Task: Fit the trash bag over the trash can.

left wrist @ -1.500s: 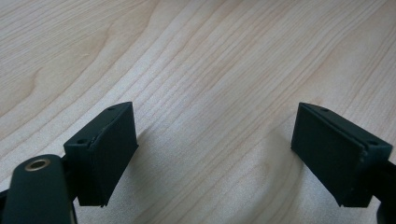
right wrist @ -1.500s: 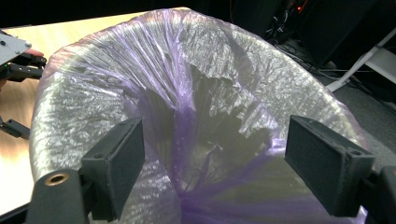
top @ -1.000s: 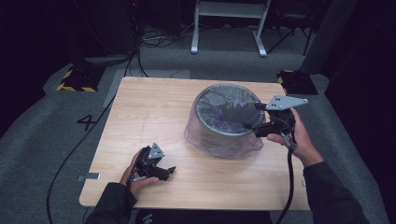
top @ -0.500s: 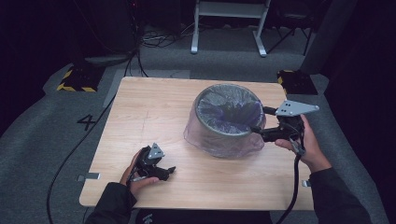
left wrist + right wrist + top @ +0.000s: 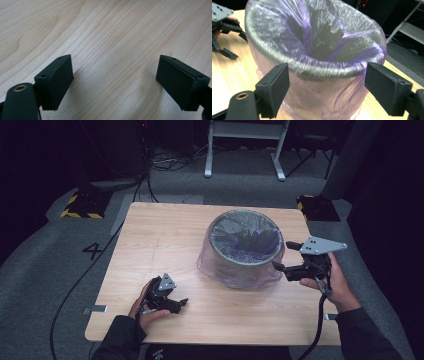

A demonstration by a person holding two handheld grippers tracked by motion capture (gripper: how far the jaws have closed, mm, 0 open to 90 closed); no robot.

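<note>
A dim room with grey carpet surrounds a light wooden table (image 5: 165,235), and white stand legs and dark cables lie on the floor beyond its far edge. The right gripper (image 5: 284,256) is held at the right side of the table, its jaws spread wide and pointing left at the bin (image 5: 243,251), with nothing between them. In the right gripper view the two black jaws stand well apart on either side of the bin's near wall, just below the rim; whether they touch the plastic cannot be told. The bin is a round grey one standing upright a little right of the table's middle, lined with a thin purple bag (image 5: 329,37) whose edge is folded over the rim and hangs down the outside as a loose skirt reaching the tabletop. Inside, the bag sags in creased folds. The left gripper (image 5: 179,304) rests low on the near left part of the table, held by the person's hand, well apart from the bin. In the left gripper view its jaws gape wide over bare wood grain and hold nothing. A black cable (image 5: 318,320) trails from the right gripper toward the near edge.
</note>
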